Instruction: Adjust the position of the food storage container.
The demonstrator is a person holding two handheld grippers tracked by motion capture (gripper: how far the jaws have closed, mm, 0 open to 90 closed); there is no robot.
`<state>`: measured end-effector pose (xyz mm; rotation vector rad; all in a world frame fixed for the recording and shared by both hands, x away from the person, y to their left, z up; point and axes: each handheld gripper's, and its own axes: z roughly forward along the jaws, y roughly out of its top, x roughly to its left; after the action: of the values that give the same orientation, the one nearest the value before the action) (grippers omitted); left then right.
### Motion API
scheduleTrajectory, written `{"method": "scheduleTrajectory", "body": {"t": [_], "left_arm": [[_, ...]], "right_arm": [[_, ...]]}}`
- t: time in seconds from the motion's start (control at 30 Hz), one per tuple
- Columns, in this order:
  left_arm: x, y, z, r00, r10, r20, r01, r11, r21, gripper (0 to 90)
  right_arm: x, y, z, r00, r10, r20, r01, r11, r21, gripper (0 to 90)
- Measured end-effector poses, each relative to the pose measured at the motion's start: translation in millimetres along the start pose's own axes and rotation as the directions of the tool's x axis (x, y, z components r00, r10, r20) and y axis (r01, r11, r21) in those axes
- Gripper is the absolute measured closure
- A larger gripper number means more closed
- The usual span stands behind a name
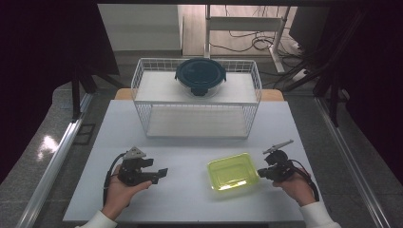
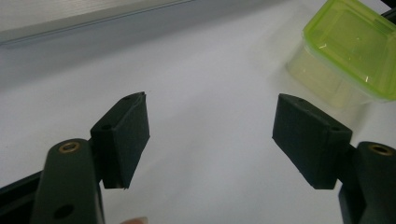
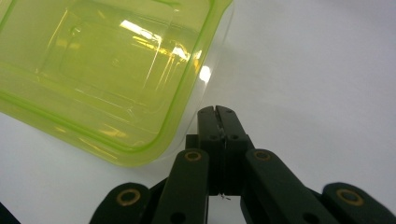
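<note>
Beside green container (image 1: pixel 233 172): right gripper (image 1: pixel 263 173) fingers pressed together; left gripper (image 1: pixel 160 174) fingers spread, pointing rightward.

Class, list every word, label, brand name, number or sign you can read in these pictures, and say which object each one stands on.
None: no readable text in any view.
Green-lidded container: plain lid, with embossed ridges and glare but no lettering.
Round dark-lidded container on the wire rack: no legible marking at this size.
Left gripper, jaws apart, and right gripper, jaws together: bare black pads, no print.
</note>
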<state>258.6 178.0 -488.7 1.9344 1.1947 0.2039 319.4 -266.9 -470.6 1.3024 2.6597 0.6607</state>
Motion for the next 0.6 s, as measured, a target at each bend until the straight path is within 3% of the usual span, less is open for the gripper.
{"method": "scheduleTrajectory", "body": {"t": [0.13, 0.43, 0.57, 0.6], "left_arm": [[-0.5, -0.1, 0.0, 1.0000, -0.005, 0.002, 0.005, 1.0000, 0.001, 26.8], [0.9, -0.1, -0.3, 0.9999, -0.011, 0.001, 0.011, 0.9999, 0.003, 26.9], [1.0, -0.3, -0.3, 0.9999, -0.014, 0.000, 0.014, 0.9999, 0.006, 26.9], [1.7, -0.2, 0.4, 0.9999, -0.014, -0.001, 0.014, 0.9999, 0.009, 27.0]], "right_arm": [[8.2, 4.0, 3.4, 0.9999, -0.015, -0.009, 0.015, 1.000, -0.001, 88.9], [43.8, 18.8, 16.9, 0.9956, -0.073, -0.059, 0.073, 0.997, -0.011, 88.9], [51.7, 22.4, 20.8, 0.9944, -0.084, -0.064, 0.083, 0.996, -0.011, 88.9], [57.3, 24.6, 23.4, 0.9918, -0.105, -0.074, 0.104, 0.995, -0.009, 88.9]]}}
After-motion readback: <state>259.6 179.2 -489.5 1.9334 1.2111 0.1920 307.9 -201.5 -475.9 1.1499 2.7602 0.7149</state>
